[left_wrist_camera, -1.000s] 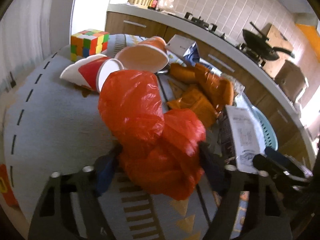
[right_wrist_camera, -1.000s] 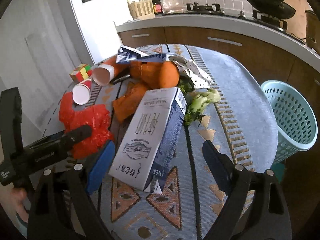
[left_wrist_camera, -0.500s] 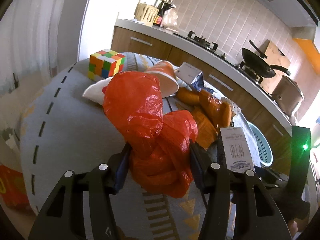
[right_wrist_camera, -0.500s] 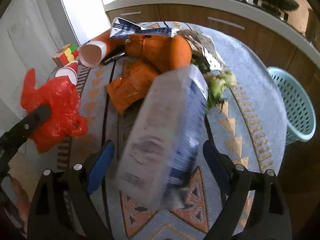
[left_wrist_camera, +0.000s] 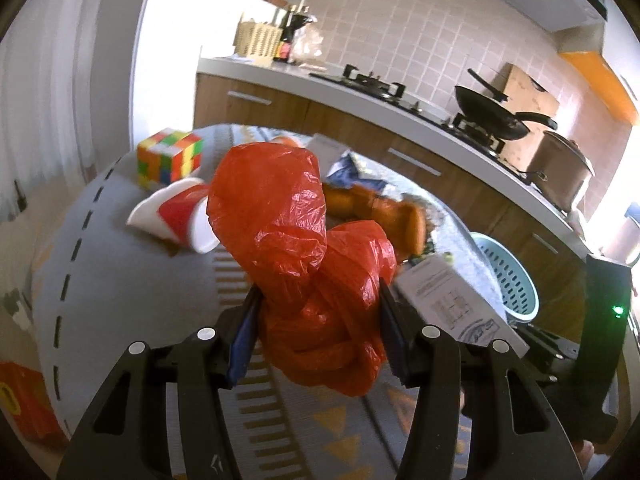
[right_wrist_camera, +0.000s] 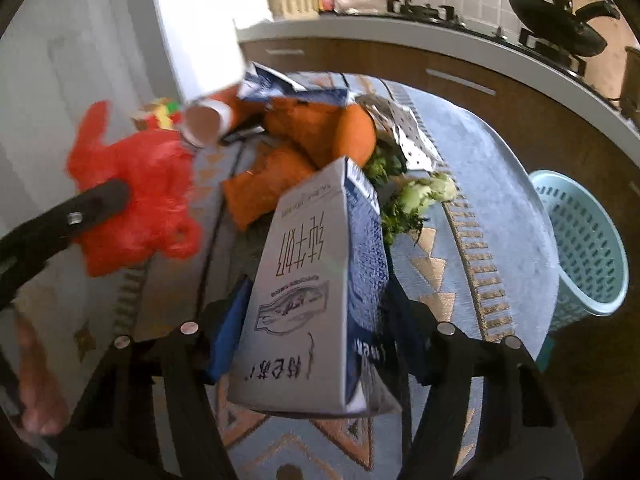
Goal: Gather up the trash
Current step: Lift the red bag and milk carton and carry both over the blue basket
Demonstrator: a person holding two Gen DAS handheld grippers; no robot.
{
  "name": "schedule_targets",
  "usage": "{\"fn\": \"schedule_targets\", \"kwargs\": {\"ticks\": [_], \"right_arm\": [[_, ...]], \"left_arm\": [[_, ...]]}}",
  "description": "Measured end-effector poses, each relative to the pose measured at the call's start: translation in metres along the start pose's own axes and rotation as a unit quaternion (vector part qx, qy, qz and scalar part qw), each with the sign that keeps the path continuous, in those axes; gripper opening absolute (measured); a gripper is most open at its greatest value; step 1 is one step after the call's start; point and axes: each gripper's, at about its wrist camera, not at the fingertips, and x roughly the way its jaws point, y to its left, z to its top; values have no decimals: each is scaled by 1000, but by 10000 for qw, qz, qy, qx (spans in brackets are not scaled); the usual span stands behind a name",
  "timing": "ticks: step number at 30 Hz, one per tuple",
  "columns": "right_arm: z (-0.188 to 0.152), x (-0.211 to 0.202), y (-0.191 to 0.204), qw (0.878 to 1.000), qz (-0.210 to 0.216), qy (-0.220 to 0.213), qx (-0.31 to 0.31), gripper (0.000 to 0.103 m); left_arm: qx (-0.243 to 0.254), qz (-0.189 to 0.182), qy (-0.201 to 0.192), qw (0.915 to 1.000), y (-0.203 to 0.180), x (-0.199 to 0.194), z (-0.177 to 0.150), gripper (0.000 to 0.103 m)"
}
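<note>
Trash partly picked: crumpled red plastic bag (left_wrist_camera: 316,264) is clamped in left tongs (left_wrist_camera: 316,332); right tongs (right_wrist_camera: 316,332) are closing on grey-blue milk carton (right_wrist_camera: 316,280). Cups, orange wrappers, greens are left on surface (right_wrist_camera: 480,208); teal perforated basket (right_wrist_camera: 588,248) looks unfilled.

Your right gripper (right_wrist_camera: 316,320) is closing on the milk carton (right_wrist_camera: 316,280) — red bag (right_wrist_camera: 136,196) left, basket (right_wrist_camera: 580,248) right.

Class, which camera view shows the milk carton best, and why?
The right wrist view: the milk carton fills the middle, printed face readable, between the closing jaws of the right gripper. The left wrist view shows only part of it, blurred, behind the red plastic bag.
</note>
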Motion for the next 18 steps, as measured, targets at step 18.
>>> {"fn": "schedule_targets", "kwargs": {"ticks": [18], "right_arm": [[22,-83,-108,9878,-508,-1222,816,60]], "left_arm": [[783,-417,-241,9958,-104,13,50,52]]}}
